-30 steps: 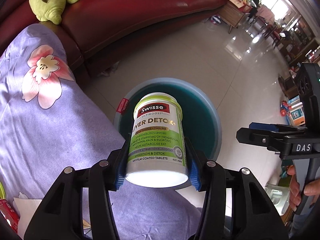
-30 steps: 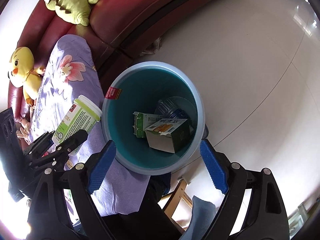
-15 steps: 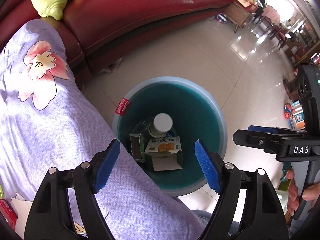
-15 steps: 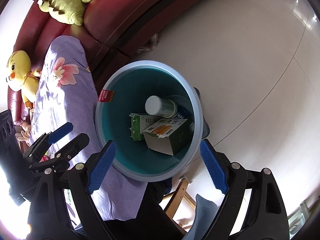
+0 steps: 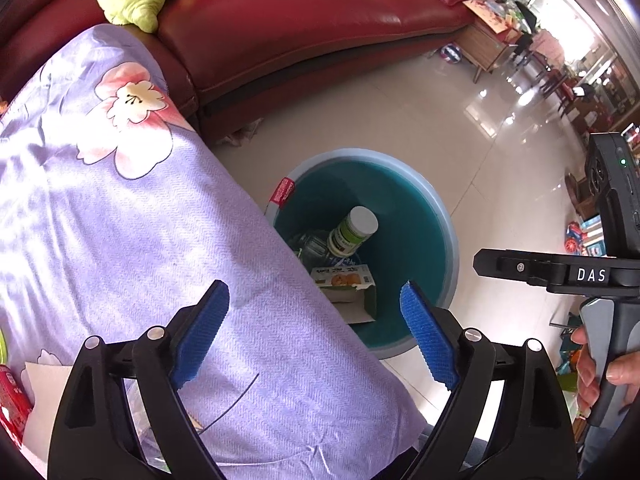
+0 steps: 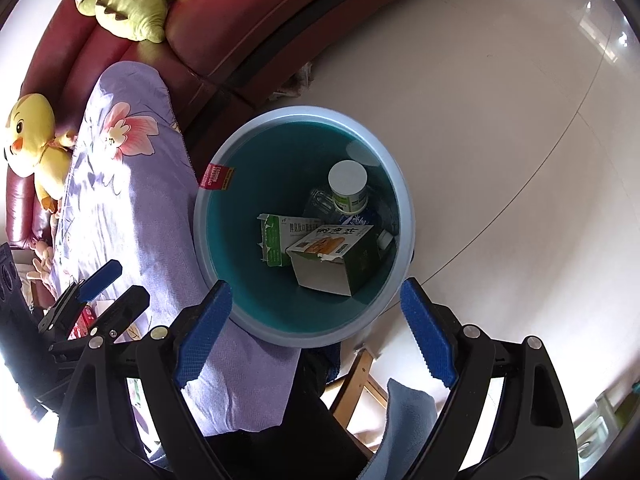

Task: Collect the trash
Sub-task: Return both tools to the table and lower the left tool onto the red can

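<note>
1. One blue bin (image 6: 404,200) stands on the pale floor (image 6: 500,100), its rim touching the edge of the purple flowered cloth (image 5: 120,220).
2. Inside the bin: one white-capped green-label bottle (image 6: 348,188), two cartons, one orange-printed (image 6: 336,260) and one green (image 6: 276,240), plus clear plastic under them, not countable.
3. One left gripper (image 5: 312,336) sits over the cloth edge; its jaws have just been opening, now wide, with nothing between them.
4. One right gripper (image 6: 316,332) hangs over the bin's near rim, jaws wide and empty.
5. One red sofa (image 5: 300,28) borders the far side; two soft toys, green (image 6: 128,4) and yellow (image 6: 32,136). Bare floor lies beyond the bin.
</note>
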Motion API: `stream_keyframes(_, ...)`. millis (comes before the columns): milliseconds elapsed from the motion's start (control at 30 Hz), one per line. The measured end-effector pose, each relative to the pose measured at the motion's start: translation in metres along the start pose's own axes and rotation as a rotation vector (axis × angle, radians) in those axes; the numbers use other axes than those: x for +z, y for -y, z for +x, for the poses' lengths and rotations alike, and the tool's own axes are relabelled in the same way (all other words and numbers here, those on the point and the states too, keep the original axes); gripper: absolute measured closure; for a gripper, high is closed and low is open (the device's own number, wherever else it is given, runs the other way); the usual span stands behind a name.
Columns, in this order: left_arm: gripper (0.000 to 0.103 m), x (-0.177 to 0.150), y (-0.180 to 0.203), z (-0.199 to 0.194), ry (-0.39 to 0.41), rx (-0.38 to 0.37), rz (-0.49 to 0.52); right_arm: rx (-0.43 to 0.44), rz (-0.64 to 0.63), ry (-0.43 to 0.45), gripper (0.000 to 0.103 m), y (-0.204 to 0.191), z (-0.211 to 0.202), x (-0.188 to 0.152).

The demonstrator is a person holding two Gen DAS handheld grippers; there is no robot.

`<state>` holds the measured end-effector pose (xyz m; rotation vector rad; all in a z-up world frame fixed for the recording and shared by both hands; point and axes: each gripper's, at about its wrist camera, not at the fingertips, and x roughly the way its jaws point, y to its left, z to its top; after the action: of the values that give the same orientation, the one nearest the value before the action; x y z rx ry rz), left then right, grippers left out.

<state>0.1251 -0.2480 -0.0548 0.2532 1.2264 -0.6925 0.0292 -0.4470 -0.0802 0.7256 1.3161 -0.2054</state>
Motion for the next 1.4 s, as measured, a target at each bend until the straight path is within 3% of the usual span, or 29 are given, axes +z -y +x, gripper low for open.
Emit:
stream_keyframes(333, 0.015, -0.058, -0.062, -0.054, 0.049, 0.061, -0.094, 0.027, -0.133, -0.012, 0.021, -0.073, 0.004, -0.034)
stream_keyframes(833, 0.012, -0.151, -0.199, -0.152, 0.155, 0.218, -0.292, 0.025, -0.359, -0.050, 0.021, -0.206, 0.020, -0.086)
stream_keyframes(1100, 0.012, -0.178, -0.275, -0.178, 0.174, 0.295, -0.444, 0.014, -0.417, -0.084, 0.021, -0.250, 0.037, -0.101)
stream_keyframes(1400, 0.012, -0.202, -0.314, -0.180, 0.154, 0.308, -0.503, -0.006, -0.476, -0.114, 0.021, -0.282, 0.052, -0.107)
